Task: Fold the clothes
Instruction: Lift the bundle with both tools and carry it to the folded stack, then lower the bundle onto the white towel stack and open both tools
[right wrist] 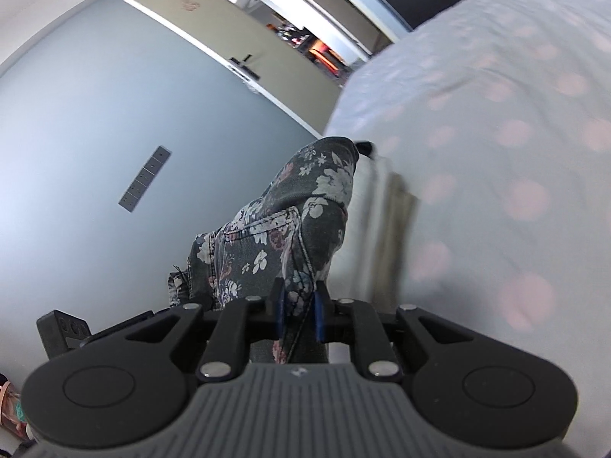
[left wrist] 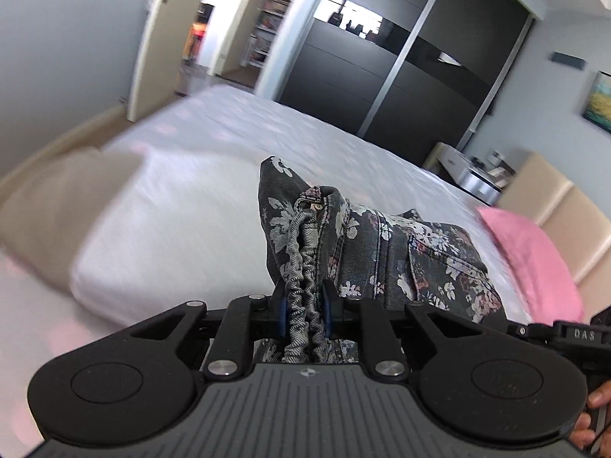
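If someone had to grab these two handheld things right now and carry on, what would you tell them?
Left gripper: shut on the floral denim garment, pinching its bunched elastic edge.
Right gripper: shut on another edge of the same garment.
The garment hangs bunched between the two, lifted above the white bed; a pink pillow lies at the bed's right side.
Done: the garment is picked up at two points.
Left: probably spread it flat on the bed, then fold. No fold shows yet.

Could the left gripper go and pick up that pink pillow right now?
Probably not as things stand. The left gripper is already clamped on the floral garment, so its jaws are full. The pink pillow lies off to the right on the bed, beyond the cloth.
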Available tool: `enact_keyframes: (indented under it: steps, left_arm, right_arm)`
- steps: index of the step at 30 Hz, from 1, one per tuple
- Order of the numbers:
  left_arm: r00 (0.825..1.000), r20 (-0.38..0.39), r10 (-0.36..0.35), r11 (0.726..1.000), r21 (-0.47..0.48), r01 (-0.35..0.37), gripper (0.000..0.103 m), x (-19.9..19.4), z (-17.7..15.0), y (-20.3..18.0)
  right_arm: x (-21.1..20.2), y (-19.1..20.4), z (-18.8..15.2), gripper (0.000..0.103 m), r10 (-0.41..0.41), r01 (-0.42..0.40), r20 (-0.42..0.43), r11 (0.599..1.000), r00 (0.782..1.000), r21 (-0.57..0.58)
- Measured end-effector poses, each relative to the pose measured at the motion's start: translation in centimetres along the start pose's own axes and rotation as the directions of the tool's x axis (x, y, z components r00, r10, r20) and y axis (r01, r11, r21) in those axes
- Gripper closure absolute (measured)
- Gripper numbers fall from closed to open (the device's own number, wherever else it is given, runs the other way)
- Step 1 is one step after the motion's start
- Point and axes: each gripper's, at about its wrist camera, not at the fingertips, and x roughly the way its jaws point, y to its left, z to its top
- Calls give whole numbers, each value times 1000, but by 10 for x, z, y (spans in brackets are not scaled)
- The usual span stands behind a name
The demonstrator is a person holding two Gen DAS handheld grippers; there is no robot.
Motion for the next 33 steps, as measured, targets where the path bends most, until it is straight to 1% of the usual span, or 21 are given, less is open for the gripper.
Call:
enact_keyframes:
  steps: [4, 8, 12, 17, 21, 25, 27, 29, 30, 31, 32, 33]
  left_arm:
    - [997, 23, 67, 998, 8, -67, 88, 20, 46, 25]
    - [991, 31, 127, 991, 26, -128, 88, 45, 75, 50]
    - [986, 16, 165, 986, 26, -165, 88, 79, 89, 73]
    - [981, -29, 193, 980, 47, -191, 88, 119, 89, 97]
    - [977, -60, 207, 977, 62, -203, 88, 144, 85, 110]
    - [972, -82, 220, 975, 59, -215, 88, 161, 81, 121]
    - [967, -99, 234, 972, 47, -230, 83, 167, 80, 127]
    - [966, -101, 240, 971, 46, -236, 79, 167, 78, 130]
    - [965, -96, 242, 970, 43, -239, 75, 163, 79, 130]
    - [965, -89, 245, 969, 40, -242, 74, 159, 79, 130]
    - [965, -78, 250, 968, 40, -247, 73, 153, 81, 131]
    - [967, -60, 249, 968, 43, -246, 72, 144, 83, 129]
  right_arm:
    - [63, 16, 32, 87, 17, -17, -10, 1000, 1000, 1]
    - [121, 22, 56, 87, 12, -12, -25, 1000, 1000, -1]
    - [164, 16, 61, 87, -5, 5, -38, 1000, 999, 12]
    - [215, 4, 60, 87, -60, 60, -61, 998, 996, -3]
    - [236, -11, 53, 86, -122, 121, -67, 993, 990, -18]
    - [252, -15, 51, 85, -191, 187, -71, 980, 979, -65]
    - [261, -14, 52, 83, -229, 221, -82, 970, 970, -98]
    - [268, -11, 52, 81, -262, 247, -98, 959, 960, -140]
    - [268, -8, 53, 79, -273, 255, -99, 953, 957, -163]
    - [267, -5, 55, 74, -283, 262, -102, 948, 954, -182]
    - [266, -3, 58, 73, -297, 273, -101, 941, 949, -202]
    - [262, 0, 61, 69, -318, 291, -88, 929, 944, -230]
